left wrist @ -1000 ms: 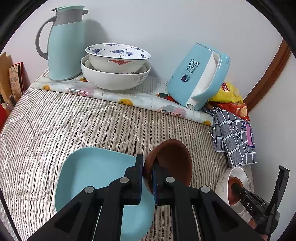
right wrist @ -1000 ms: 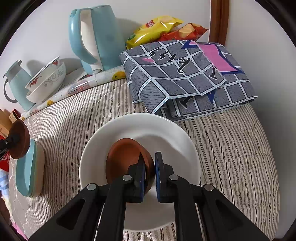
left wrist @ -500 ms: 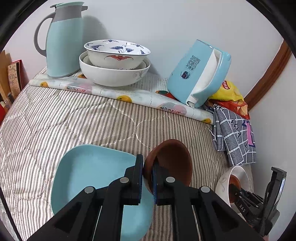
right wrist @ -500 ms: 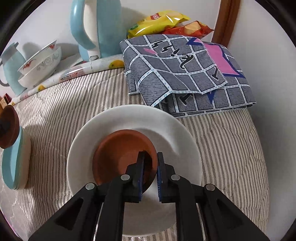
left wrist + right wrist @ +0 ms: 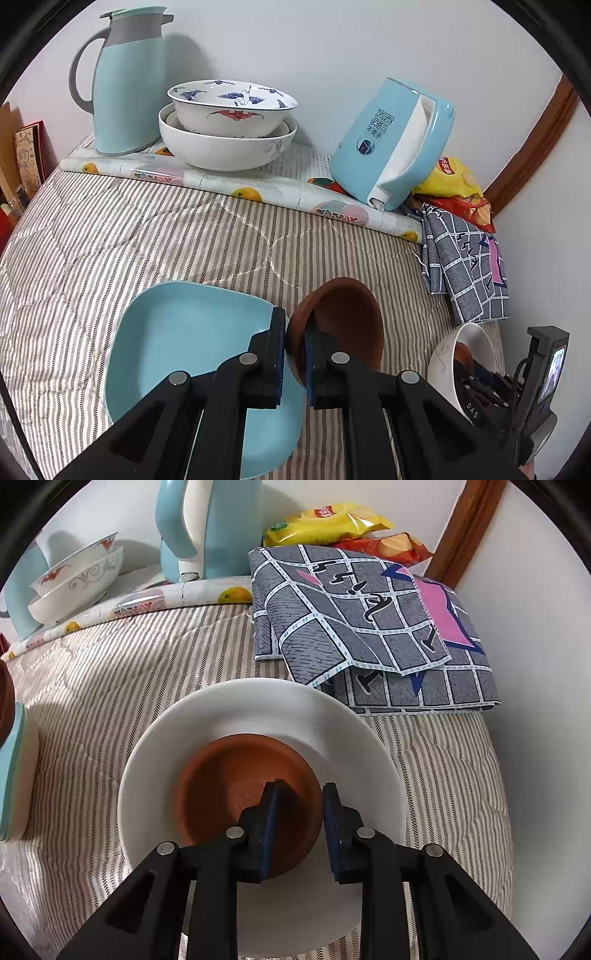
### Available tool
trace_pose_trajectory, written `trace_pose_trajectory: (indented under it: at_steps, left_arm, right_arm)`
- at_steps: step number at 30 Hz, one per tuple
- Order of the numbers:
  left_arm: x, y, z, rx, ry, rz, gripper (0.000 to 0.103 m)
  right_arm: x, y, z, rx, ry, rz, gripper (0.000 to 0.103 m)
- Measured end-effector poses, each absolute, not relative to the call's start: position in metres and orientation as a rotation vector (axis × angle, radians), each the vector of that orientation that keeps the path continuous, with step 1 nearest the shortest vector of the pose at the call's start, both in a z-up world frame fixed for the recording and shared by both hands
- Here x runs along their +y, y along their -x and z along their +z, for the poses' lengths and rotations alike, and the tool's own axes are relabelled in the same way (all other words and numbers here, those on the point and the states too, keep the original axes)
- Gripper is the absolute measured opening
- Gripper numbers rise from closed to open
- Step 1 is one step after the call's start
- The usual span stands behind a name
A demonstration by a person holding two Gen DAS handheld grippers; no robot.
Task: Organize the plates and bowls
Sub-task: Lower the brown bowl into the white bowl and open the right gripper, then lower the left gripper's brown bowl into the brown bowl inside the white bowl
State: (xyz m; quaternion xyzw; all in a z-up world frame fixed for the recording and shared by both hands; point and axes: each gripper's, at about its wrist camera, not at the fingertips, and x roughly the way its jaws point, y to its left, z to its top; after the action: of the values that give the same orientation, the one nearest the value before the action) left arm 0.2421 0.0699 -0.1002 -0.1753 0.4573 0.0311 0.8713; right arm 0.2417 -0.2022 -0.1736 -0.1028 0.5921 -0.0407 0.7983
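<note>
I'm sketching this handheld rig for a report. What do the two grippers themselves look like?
Both match. The left gripper and right gripper are matte black, with two angular, strut-like fingers joined by round silver pivot pins. Each fingertip carries a flat blue pad. In the left view, the right gripper shows white "DAS" lettering and a small lit screen on a black bracket behind it. No hands or sleeves clearly show.

left gripper [image 5: 294, 354] clamped, angled down, right gripper [image 5: 300, 825] opening, pointing steeply down
</note>
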Motion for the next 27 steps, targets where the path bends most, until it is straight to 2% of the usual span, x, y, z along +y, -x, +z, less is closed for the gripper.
trace_pose_trajectory:
  at_steps: [3, 6, 15, 27]
  left_arm:
    - [0.068, -0.239, -0.097, 0.95, 0.362, 0.063, 0.009]
    - [0.063, -0.236, -0.093, 0.945, 0.359, 0.054, 0.009]
    - [0.021, -0.229, -0.082, 0.943, 0.315, -0.003, 0.009]
    - [-0.049, -0.227, -0.079, 0.95, 0.264, -0.086, 0.009]
  right_arm:
    - [-0.203, -0.238, -0.166, 1.249, 0.198, -0.073, 0.04]
    - [-0.204, -0.233, -0.156, 1.229, 0.175, -0.055, 0.041]
    - [-0.235, -0.204, -0.107, 1.141, 0.015, -0.009, 0.042]
    - [-0.294, -0.155, -0.064, 1.042, -0.039, -0.11, 0.042]
